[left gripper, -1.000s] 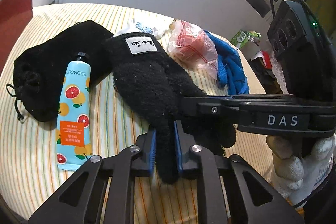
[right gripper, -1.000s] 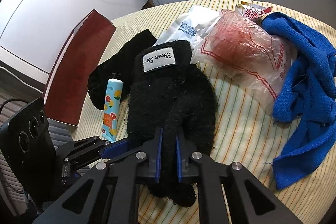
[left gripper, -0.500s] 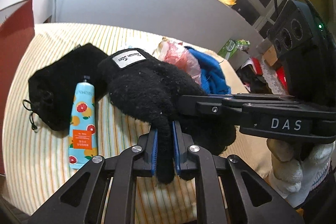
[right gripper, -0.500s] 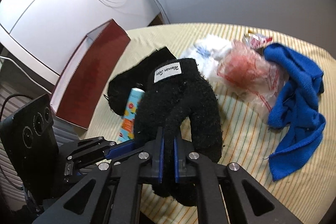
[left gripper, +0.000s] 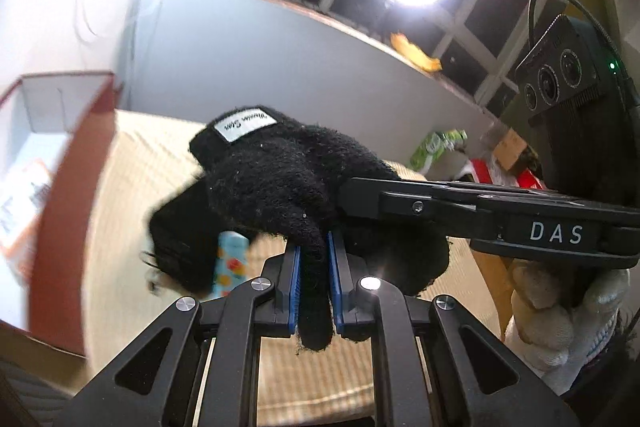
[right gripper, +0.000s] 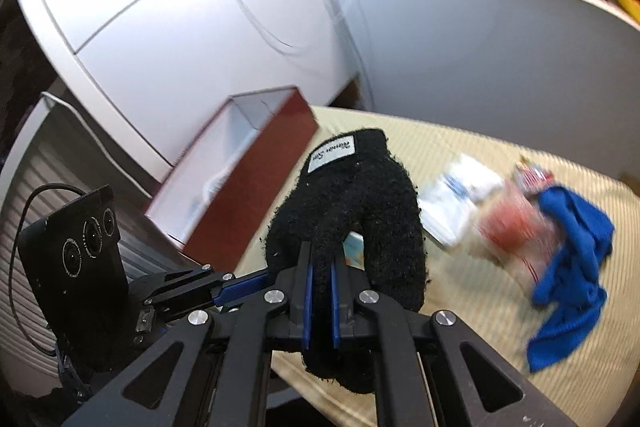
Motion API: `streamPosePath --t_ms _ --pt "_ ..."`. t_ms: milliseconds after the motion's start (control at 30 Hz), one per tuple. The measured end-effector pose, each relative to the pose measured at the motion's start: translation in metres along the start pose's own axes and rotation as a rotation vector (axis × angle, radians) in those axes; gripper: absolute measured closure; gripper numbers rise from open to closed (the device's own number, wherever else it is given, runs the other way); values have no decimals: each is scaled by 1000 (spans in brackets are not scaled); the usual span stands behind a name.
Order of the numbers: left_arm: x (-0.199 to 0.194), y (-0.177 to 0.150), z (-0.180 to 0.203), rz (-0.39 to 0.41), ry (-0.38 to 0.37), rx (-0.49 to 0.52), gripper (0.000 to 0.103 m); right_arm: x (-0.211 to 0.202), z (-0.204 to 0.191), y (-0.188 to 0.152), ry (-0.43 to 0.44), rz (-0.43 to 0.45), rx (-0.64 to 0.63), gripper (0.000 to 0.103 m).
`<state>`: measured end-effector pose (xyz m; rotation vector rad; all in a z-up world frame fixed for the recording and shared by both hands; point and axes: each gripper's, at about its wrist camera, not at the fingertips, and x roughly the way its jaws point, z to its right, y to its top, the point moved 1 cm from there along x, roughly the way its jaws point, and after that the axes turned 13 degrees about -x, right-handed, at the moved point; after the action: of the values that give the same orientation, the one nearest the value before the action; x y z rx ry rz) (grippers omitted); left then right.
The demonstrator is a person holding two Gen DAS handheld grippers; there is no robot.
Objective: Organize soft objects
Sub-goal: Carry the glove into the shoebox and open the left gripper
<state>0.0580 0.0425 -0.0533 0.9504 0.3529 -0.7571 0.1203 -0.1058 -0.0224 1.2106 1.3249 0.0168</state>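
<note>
Fuzzy black knit glove (left gripper: 280, 179) now aloft, fingers pinched in both closed hand-held grippers.

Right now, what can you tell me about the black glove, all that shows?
The black glove is fuzzy, knitted-looking fabric with a white sewn label of dark script near the cuff. It is lifted off the striped bedcover, cuff away from the cameras, fingers toward them. The left tool is shut on one finger, the right tool on another; the remaining fingers hang loose. Nothing else visibly touches it. A red box stands beyond it.
</note>
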Motion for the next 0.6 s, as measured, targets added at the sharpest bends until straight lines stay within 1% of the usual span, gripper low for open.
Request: streamPosePath --t_ms 200,333,400,500,600 --pt "-34 28 -29 93 62 -7 92 21 -43 44 48 34 -74 96" --pt "-57 49 -58 152 128 -23 92 49 -78 78 92 43 -128 96" --pt "-68 58 -74 178 163 -33 92 61 -90 90 109 44 -146 97" --pt "-75 71 -96 195 199 -59 92 85 -112 110 135 39 -176 97" --pt "-80 82 -117 210 242 -82 92 103 -124 123 156 35 -183 97"
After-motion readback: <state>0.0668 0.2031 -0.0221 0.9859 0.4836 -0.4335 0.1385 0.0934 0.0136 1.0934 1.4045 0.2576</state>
